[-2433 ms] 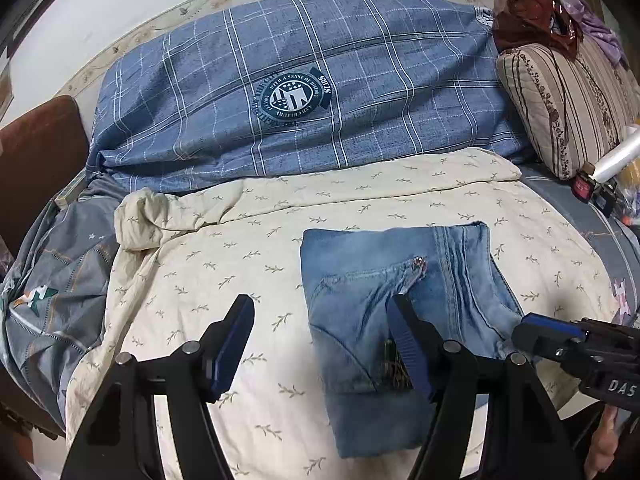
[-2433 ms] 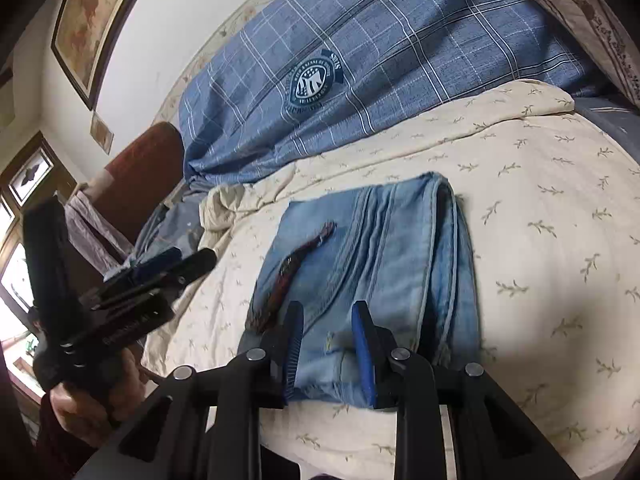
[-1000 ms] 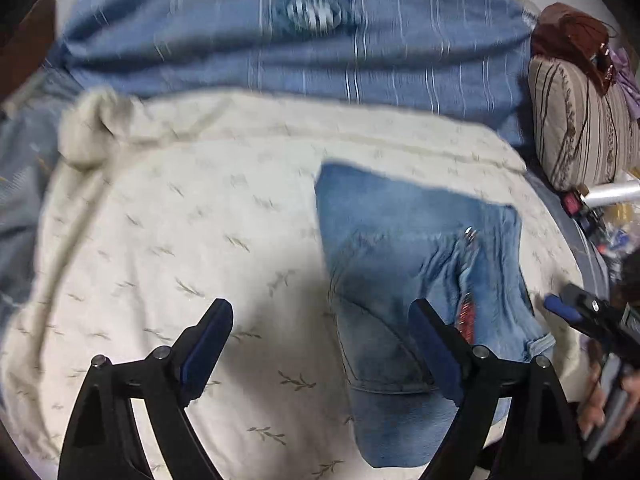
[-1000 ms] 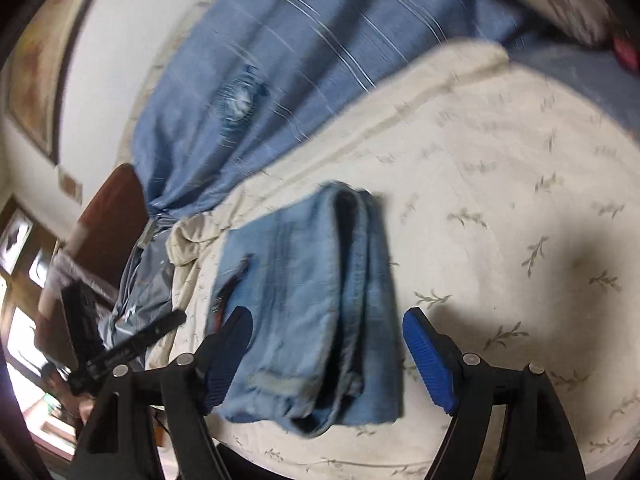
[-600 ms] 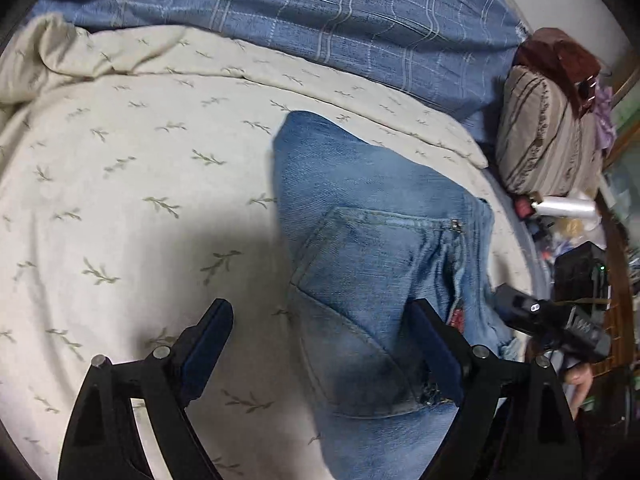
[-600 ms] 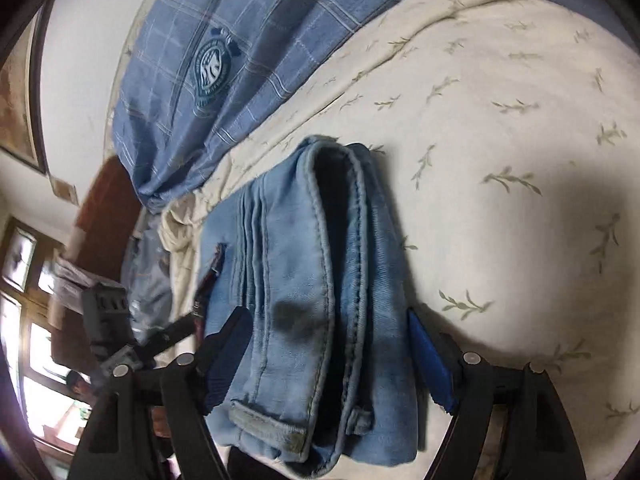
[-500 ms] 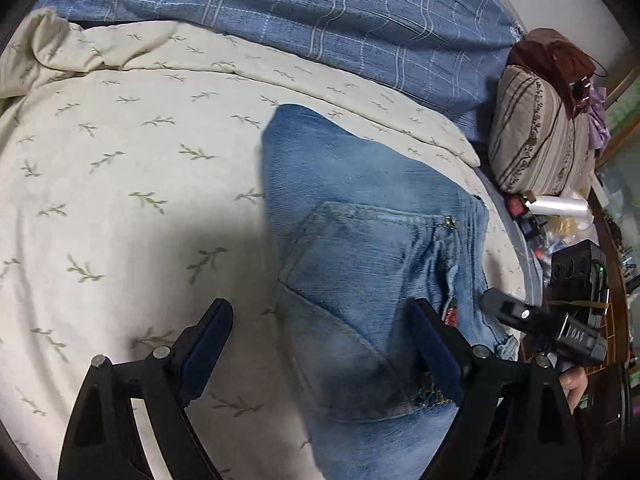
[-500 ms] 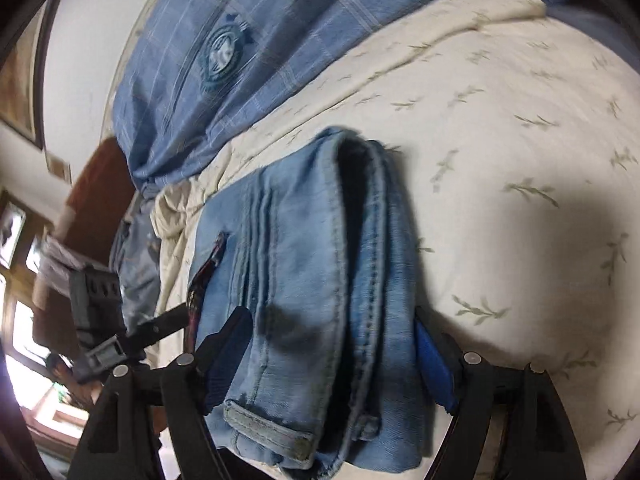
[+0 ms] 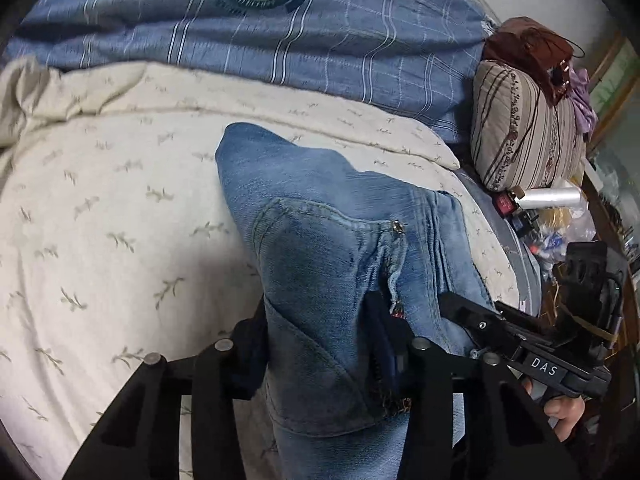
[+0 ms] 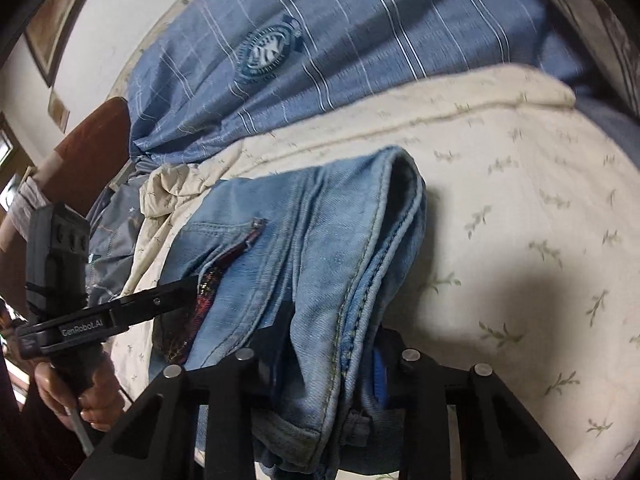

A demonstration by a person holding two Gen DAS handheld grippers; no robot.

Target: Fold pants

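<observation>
Your folded light-blue denim pants lie on the cream quilt with a small leaf print that covers the bed, in front of a blue plaid pillow with a round dark crest. They make a thick stack of several layers. The top face shows a curved pocket seam ending at a small metal rivet, and a strip of red plaid lining peeks out of the pocket opening. On the right-hand side the stitched leg seams and hems stack up in a rounded fold that stands open like a mouth.

Your left tongs are closing on the near edge of the stack at the pocket, with the denim bunched between the two blue pads and both pads pressing on it. Your right tongs are closing on the near end of the hemmed fold, the cloth filling the gap between the pads and gripped there. A striped bolster cushion sits to the right of the bed.
</observation>
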